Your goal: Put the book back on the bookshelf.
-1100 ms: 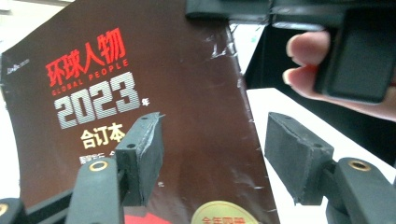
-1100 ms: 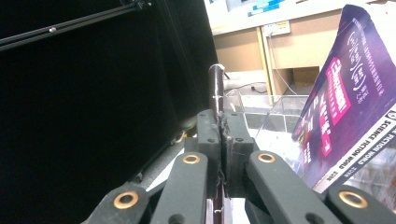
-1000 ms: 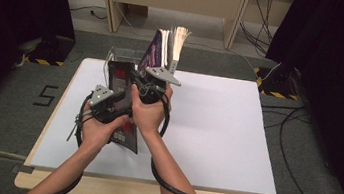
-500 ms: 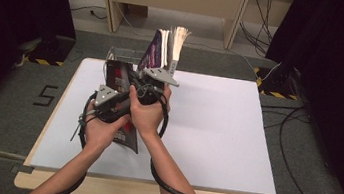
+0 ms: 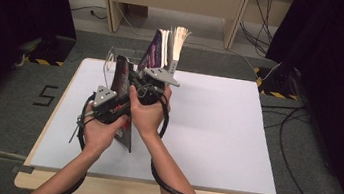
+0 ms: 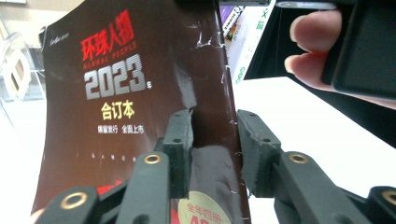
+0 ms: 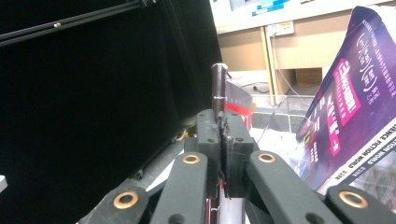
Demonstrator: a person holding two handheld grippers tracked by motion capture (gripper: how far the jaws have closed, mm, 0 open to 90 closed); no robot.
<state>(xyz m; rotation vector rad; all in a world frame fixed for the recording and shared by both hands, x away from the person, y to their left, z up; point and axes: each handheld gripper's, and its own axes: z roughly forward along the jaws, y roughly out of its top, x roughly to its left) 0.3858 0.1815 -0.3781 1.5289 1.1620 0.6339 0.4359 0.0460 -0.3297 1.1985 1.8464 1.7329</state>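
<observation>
Left gripper jaws just closed in around the dark magazine's spine, not quite pinching; right gripper clamps its top edge. Squeeze squarely before lifting.

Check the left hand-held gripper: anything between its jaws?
Yes. In the left gripper view, the spine edge of the dark magazine stands between the jaws of the left hand-held gripper, which have just been closing.
</observation>
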